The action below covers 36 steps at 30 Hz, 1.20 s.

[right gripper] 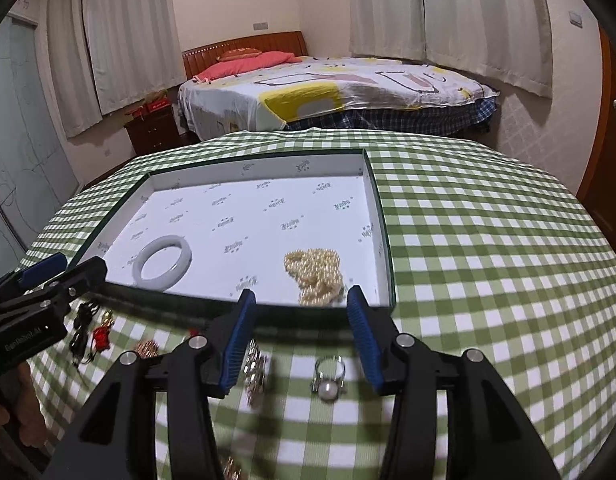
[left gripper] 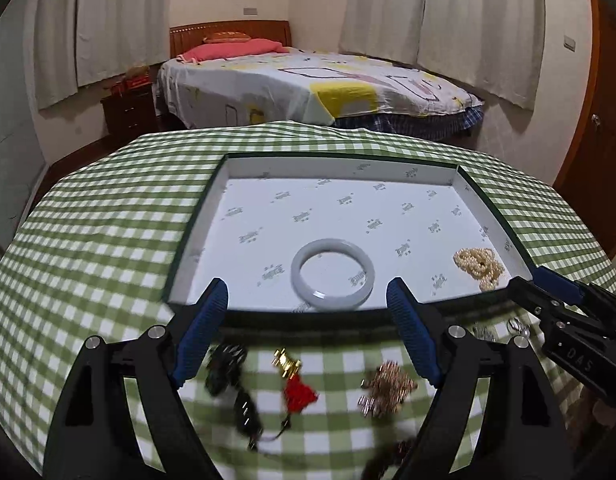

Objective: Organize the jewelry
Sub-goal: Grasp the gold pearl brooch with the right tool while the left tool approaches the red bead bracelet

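Jewelry: two pieces lie in the box (left gripper: 196,236), one pale bangle (left gripper: 332,276) near its front wall and one pearl strand (right gripper: 315,276) at its front right corner. Nearer than the box, on the green checked cloth (right gripper: 487,240): one dark beaded piece (left gripper: 228,376), one red-tasselled gold charm (left gripper: 294,380), one rose-gold cluster (left gripper: 385,388), one pearl ring (right gripper: 328,378), one blurred silvery piece (right gripper: 256,372). Left gripper (left gripper: 308,336) spread, empty; right gripper (right gripper: 300,340) partly spread, empty. Beyond the box: one bed (left gripper: 308,84), curtains (left gripper: 467,20). Items at the bottom frame edges are cut off, unidentifiable.
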Each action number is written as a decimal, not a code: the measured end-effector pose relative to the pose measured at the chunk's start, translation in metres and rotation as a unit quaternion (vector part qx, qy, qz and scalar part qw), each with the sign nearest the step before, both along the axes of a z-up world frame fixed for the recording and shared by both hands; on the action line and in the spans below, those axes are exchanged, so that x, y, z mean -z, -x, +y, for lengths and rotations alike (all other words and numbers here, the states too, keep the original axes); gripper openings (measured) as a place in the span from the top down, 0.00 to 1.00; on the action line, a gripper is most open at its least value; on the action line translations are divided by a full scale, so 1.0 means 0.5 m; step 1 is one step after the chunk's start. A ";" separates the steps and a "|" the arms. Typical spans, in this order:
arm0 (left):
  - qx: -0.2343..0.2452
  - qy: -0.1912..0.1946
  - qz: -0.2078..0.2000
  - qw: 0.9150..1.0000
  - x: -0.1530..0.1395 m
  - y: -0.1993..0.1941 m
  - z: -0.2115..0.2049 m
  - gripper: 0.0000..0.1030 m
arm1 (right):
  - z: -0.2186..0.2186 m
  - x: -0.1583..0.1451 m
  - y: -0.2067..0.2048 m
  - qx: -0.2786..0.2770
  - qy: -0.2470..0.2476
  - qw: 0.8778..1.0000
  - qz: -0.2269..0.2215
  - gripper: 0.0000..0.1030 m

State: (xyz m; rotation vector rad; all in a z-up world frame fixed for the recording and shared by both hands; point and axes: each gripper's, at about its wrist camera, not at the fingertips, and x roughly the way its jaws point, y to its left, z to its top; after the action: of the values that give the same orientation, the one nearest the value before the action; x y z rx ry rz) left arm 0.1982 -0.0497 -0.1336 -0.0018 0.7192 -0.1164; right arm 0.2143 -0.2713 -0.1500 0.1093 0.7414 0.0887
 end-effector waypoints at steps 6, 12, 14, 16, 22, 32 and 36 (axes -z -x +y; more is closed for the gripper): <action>-0.014 -0.005 -0.014 1.000 -0.011 0.057 0.028 0.22 | 0.001 -0.010 0.053 0.001 0.003 1.000 -0.013 0.54; -0.024 -0.008 -0.011 1.000 0.001 0.111 0.049 0.21 | 0.005 -0.009 0.099 -0.002 0.006 1.000 -0.018 0.53; -0.028 -0.010 -0.010 1.000 0.007 0.126 0.054 0.21 | 0.006 -0.006 0.113 -0.004 0.005 1.000 -0.018 0.52; -0.030 -0.010 -0.006 0.999 0.014 0.140 0.060 0.21 | 0.008 -0.001 0.125 -0.006 0.005 1.000 -0.016 0.51; -0.036 -0.006 0.000 0.999 0.028 0.170 0.073 0.21 | 0.027 0.021 0.146 -0.020 0.001 1.000 -0.004 0.50; -0.038 -0.009 0.002 0.999 0.037 0.203 0.078 0.16 | 0.063 0.051 0.159 -0.040 0.004 0.999 0.016 0.50; -0.034 -0.012 0.003 0.999 0.038 0.212 0.072 0.16 | 0.073 0.066 0.157 -0.045 0.009 0.998 0.032 0.50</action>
State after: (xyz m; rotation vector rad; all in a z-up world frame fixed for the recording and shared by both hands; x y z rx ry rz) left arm 0.0923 -0.0139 -0.1527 -0.0027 0.7254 -0.0430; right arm 0.1356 -0.2347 -0.1828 0.0625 0.8102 0.1656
